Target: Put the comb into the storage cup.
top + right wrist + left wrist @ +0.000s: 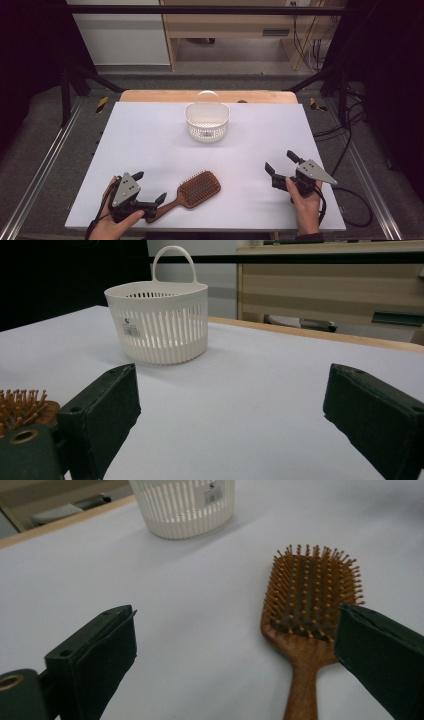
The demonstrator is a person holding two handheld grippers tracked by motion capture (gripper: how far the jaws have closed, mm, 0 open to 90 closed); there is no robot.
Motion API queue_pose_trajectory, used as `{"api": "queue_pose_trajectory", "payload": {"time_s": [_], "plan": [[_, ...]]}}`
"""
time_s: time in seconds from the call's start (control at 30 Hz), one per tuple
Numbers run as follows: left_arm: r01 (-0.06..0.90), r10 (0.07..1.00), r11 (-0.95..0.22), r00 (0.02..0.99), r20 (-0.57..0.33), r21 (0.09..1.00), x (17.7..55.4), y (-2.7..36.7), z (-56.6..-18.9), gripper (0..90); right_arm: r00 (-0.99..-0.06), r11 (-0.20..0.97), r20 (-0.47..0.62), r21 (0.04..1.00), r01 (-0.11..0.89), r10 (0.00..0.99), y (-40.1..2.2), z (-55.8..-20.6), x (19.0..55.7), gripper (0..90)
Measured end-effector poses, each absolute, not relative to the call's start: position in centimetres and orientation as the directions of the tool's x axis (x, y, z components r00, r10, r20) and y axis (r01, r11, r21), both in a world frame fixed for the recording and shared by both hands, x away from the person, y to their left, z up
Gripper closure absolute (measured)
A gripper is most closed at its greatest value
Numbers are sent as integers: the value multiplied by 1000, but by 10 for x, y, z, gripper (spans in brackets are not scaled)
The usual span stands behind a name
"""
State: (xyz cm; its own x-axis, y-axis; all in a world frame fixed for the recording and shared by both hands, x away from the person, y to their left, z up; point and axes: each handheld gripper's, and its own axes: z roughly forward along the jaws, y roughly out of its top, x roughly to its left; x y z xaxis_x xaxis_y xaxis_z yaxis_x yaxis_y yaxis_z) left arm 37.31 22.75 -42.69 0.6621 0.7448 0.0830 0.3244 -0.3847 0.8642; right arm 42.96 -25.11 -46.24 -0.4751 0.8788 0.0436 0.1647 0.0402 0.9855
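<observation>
A brown wooden paddle hairbrush (199,189) lies bristles up near the table's front edge, its handle pointing toward my left gripper (150,186). That gripper is open. In the left gripper view the hairbrush (310,600) lies by the right jaw, which covers one edge of it; nothing is between the jaws of my left gripper (235,612). A white slotted basket (206,122) with a handle stands at the far middle. My right gripper (279,160) is open at the front right, over bare table. In the right gripper view the basket (159,325) stands ahead of my right gripper (230,370).
The white table top (150,135) has a wooden strip along its far edge. Dark frame rails run down both sides. A cable trails off the right gripper over the table's right edge. The brush's bristles (22,405) show at the left of the right gripper view.
</observation>
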Motion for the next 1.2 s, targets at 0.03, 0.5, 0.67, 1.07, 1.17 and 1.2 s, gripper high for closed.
{"api": "queue_pose_trajectory", "payload": {"time_s": [0.03, 0.5, 0.67, 1.07, 1.17, 1.2], "plan": [[328, 741, -394, 666, 85, 858, 373, 226, -427, 34, -474, 46, 39, 985, 166, 880, -251, -463, 430, 81], [364, 691, -520, 711, 129, 772, 385, 208, -434, 42, -470, 37, 50, 984, 174, 881, -252, -465, 431, 80], [370, 672, -540, 730, 122, 756, 389, 199, -431, 41, -466, 31, 53, 985, 170, 883, -252, -464, 429, 77], [372, 615, -619, 778, 132, 692, 396, 190, -431, 43, -466, 32, 57, 983, 180, 883, -253, -466, 431, 73], [376, 613, -622, 779, 128, 687, 395, 188, -432, 43, -466, 28, 62, 982, 185, 882, -252, -467, 431, 73], [378, 610, -626, 782, 127, 682, 394, 188, -433, 43, -467, 29, 62, 982, 186, 882, -252, -467, 431, 73]]}}
